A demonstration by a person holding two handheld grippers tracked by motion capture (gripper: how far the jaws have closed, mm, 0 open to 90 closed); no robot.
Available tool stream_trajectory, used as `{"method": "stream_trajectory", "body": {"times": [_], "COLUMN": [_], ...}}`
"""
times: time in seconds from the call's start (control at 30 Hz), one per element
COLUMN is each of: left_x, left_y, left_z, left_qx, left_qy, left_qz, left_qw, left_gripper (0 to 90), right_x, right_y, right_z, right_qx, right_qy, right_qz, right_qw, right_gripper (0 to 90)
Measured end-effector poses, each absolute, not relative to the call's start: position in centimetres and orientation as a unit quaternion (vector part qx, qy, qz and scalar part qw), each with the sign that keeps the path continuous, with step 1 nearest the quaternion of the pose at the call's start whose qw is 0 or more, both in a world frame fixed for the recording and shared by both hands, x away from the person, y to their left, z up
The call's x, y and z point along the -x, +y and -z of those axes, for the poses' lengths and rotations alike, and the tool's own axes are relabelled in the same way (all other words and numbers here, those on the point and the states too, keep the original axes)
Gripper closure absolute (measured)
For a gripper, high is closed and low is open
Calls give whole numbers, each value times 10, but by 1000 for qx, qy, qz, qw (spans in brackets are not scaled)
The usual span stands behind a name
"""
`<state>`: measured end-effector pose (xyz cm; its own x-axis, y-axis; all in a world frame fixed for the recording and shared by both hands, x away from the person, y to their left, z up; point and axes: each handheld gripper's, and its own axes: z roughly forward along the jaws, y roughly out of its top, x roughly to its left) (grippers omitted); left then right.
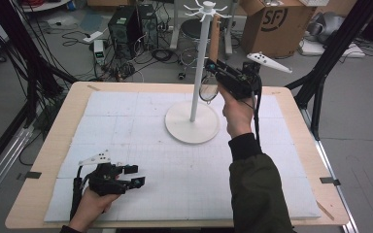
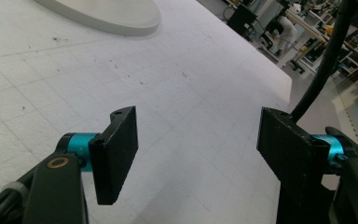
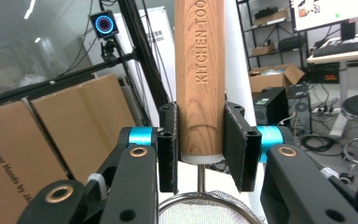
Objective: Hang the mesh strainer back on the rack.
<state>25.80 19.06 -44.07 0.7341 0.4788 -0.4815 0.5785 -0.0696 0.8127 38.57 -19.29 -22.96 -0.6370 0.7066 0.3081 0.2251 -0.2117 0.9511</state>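
White gridded matting covers the wooden worktop [image 1: 53, 145], with cables, computer towers and cardboard boxes on the floor behind it.

Between the right gripper's [image 3: 200, 149] jaws sits the strainer's wooden handle [image 3: 200, 70], stamped KITCHEN TOO…; both pads press its lower end from either side, so the jaws are pinching it. Just below the jaws a thin wire shaft runs down from the handle's pale end cap to the strainer's [image 3: 205, 210] round mesh bowl, whose metal rim shows at the bottom of the right gripper view. Above the jaws the handle rises upright. In the high view the right gripper [image 1: 218, 73] is raised off the worktop, with the handle [image 1: 214, 31] standing up from it toward the hooks at the top of the rack [image 1: 194, 73], and the mesh bowl [image 1: 207, 91] hanging below the jaws, just beside the rack's white pole. The rack's round base [image 1: 193, 128] rests on the mat below the jaws.

Well apart from all this, at the near left of the worktop, the left gripper [image 1: 133, 175] is held low over the mat. Its jaws stand spread wide, with bare mat between them in the left gripper view [image 2: 198, 154]; ahead of them lies the edge of the rack's base [image 2: 107, 16].
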Motion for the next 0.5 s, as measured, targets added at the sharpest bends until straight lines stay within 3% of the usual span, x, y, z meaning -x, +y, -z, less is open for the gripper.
{"method": "stream_trajectory", "body": {"times": [0.2,0.33,0.5], "left_x": [-258,-258,-258], "left_y": [190,190,190], "left_z": [441,441,441], "left_qx": [-731,-732,-733], "left_qy": [361,359,359], "left_qz": [42,41,42], "left_qw": [577,577,577], "left_gripper": [297,297,297], "right_x": [-387,-390,-393], "right_y": [-193,-195,-197], "right_z": [231,233,235], "right_qx": [-388,-397,-406], "right_qy": [601,594,596], "right_qz": [-678,-684,-679], "right_qw": [166,148,138], "right_gripper": [672,449,374]}}
